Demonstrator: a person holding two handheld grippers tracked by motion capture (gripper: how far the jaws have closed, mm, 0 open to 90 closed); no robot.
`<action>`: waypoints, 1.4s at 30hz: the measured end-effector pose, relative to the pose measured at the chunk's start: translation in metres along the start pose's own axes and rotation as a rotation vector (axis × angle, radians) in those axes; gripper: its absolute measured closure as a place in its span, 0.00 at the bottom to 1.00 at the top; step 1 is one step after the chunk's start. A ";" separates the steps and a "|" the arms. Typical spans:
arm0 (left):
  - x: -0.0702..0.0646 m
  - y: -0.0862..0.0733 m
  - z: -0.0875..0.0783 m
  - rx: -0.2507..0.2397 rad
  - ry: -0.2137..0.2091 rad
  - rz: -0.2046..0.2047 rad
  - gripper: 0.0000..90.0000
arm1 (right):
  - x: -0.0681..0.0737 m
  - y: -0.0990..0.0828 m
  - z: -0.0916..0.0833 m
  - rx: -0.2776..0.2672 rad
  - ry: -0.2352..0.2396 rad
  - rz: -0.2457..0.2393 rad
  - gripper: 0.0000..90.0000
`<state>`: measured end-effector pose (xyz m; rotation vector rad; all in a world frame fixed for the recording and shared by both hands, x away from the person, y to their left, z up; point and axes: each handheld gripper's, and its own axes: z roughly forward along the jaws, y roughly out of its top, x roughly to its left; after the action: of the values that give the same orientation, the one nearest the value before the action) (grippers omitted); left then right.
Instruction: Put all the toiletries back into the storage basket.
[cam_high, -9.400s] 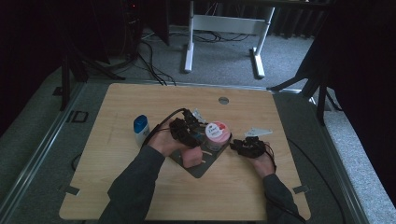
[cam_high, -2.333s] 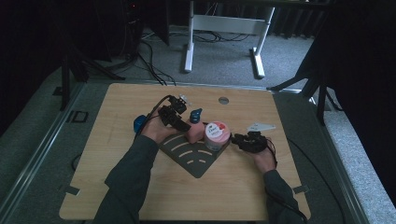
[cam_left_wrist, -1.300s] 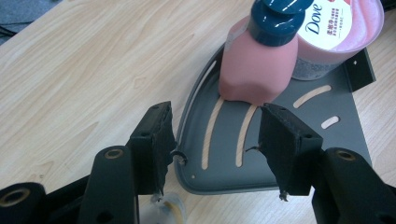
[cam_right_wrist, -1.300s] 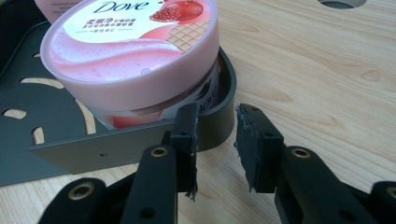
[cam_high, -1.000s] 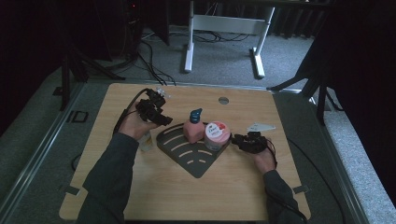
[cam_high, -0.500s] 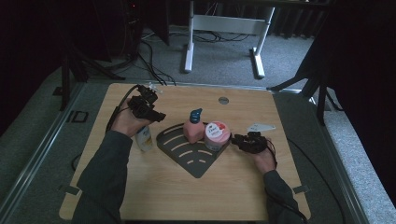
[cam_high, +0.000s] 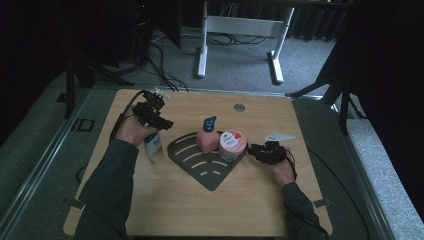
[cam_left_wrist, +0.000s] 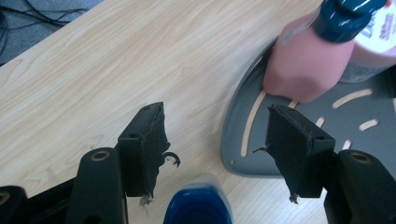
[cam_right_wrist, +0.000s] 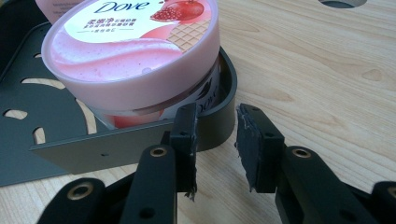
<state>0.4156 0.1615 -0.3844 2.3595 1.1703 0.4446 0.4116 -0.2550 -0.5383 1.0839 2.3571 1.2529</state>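
A grey fan-shaped tray (cam_high: 197, 167) lies mid-table. In it stand a pink bottle (cam_high: 205, 141) with a dark blue cap and a pink Dove jar (cam_high: 232, 145). Left of the tray stands a white bottle (cam_high: 154, 148). My left gripper (cam_high: 162, 124) hovers just above it, open, and its jaws have just been opening. The bottle's blue cap (cam_left_wrist: 201, 207) sits low between them, untouched, with my left gripper (cam_left_wrist: 215, 149) aimed toward the pink bottle (cam_left_wrist: 308, 60). My right gripper (cam_high: 252, 150) rests at the tray's right corner. In its own view my right gripper (cam_right_wrist: 215, 140) is open, the tray wall (cam_right_wrist: 93, 149) and jar (cam_right_wrist: 135, 51) just ahead.
A round hole (cam_high: 239, 107) is cut in the wooden table (cam_high: 200, 210) near the far edge. White desk legs (cam_high: 202, 45) and cables lie on the floor beyond. Bare wood stretches in front of the tray toward the person.
The left hand has left the tray, where the pink bottle stands, and swung left to above the white bottle, its jaws wider. The right hand has kept still.
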 end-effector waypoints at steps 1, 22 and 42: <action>0.000 -0.001 0.000 0.006 0.002 0.004 0.42 | 0.000 0.000 0.000 0.000 0.000 0.000 0.75; 0.006 -0.016 0.007 0.074 -0.019 -0.024 0.46 | 0.000 0.000 0.000 -0.002 0.000 0.001 0.75; 0.006 -0.024 0.011 0.139 -0.015 -0.020 0.54 | 0.000 -0.001 0.000 -0.004 0.002 0.003 0.75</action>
<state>0.4090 0.1763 -0.4060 2.4618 1.2533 0.3491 0.4110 -0.2551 -0.5389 1.0855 2.3543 1.2594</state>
